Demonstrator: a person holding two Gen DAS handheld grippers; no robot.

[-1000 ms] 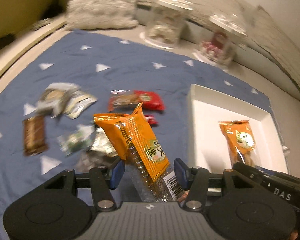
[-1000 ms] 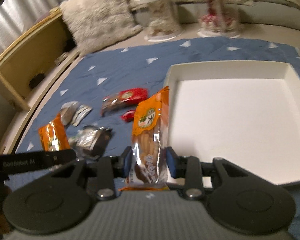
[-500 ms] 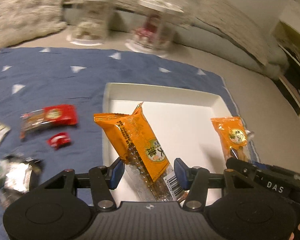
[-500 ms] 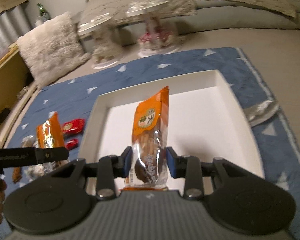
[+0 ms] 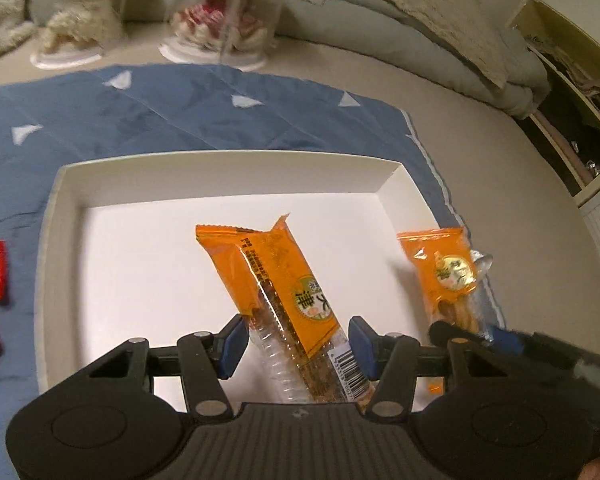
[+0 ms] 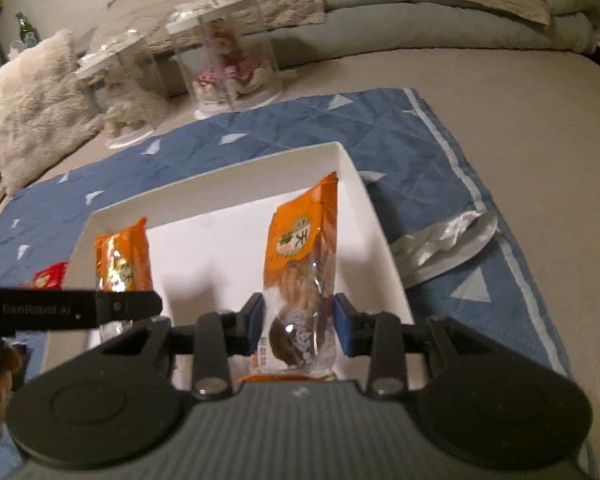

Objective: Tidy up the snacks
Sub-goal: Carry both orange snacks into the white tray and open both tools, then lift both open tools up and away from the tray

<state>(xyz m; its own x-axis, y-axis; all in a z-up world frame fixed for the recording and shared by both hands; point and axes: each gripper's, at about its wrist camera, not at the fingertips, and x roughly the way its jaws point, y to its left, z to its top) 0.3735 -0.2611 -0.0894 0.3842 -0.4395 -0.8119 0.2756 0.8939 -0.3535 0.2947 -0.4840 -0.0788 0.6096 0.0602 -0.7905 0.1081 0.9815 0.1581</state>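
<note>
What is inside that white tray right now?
The white tray shows only bare floor. Two orange snack packs hang over it, one in the left gripper, one in the right gripper. The floor beneath the packs and grippers is hidden.

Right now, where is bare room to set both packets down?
The white tray floor is bare, bordered by its walls; nothing lies in it yet. The left gripper and right gripper crowd its near edge, each holding an orange packet.

I'm seeing dim, warm indoor light, with the white tray (image 5: 220,176) the brightest patch and glare on the orange wrappers (image 6: 300,240). Fisheye bending curves the edges, corners go black, and the clear display cases (image 5: 228,8) smear with motion blur.
</note>
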